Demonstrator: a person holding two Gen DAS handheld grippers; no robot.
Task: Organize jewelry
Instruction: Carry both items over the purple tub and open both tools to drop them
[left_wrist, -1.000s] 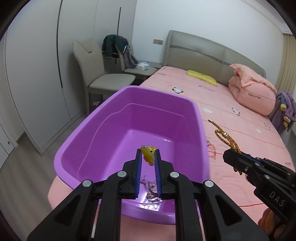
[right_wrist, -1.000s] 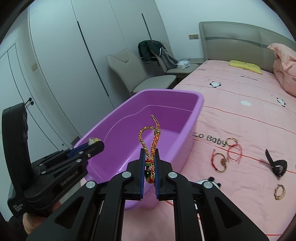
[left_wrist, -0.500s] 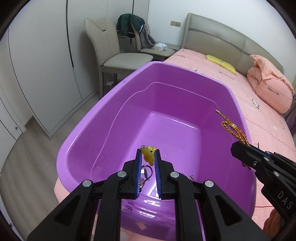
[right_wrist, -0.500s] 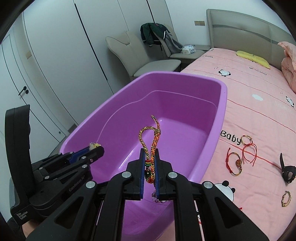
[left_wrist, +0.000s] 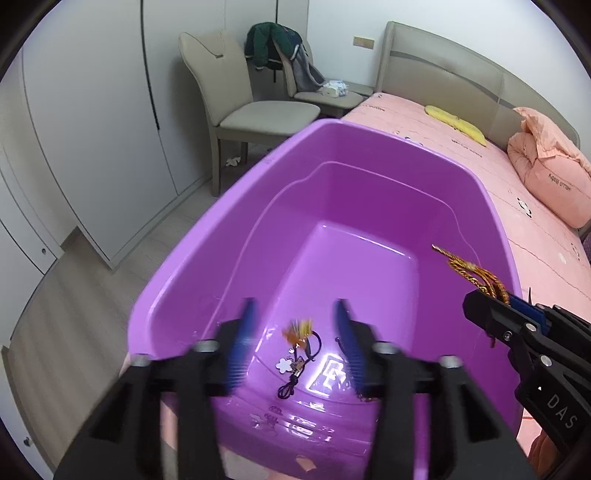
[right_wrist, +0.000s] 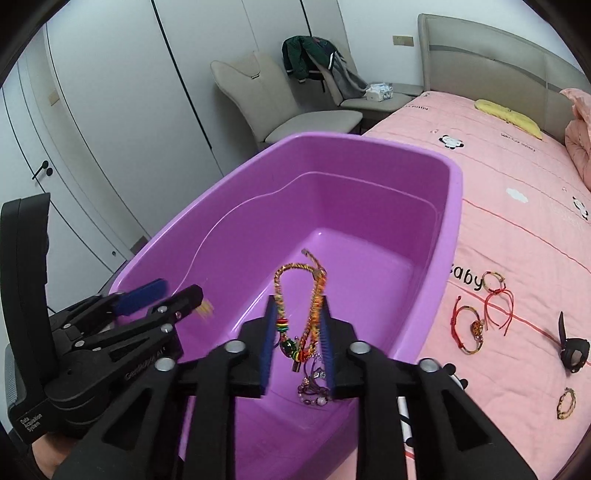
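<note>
In the left wrist view the jaws of the left gripper (left_wrist: 295, 343) stand wide apart; half a second ago they pinched the yellow charm (left_wrist: 300, 329), which now shows blurred between them, above the floor of the purple tub (left_wrist: 369, 206), apparently dropping toward the trinkets (left_wrist: 295, 369) already there. In the right wrist view the right gripper (right_wrist: 298, 339) has parted its jaws too, and the braided bracelet (right_wrist: 301, 295) hangs loose between them over the tub. More bracelets (right_wrist: 476, 314) wait on the bed (right_wrist: 517, 166).
</note>
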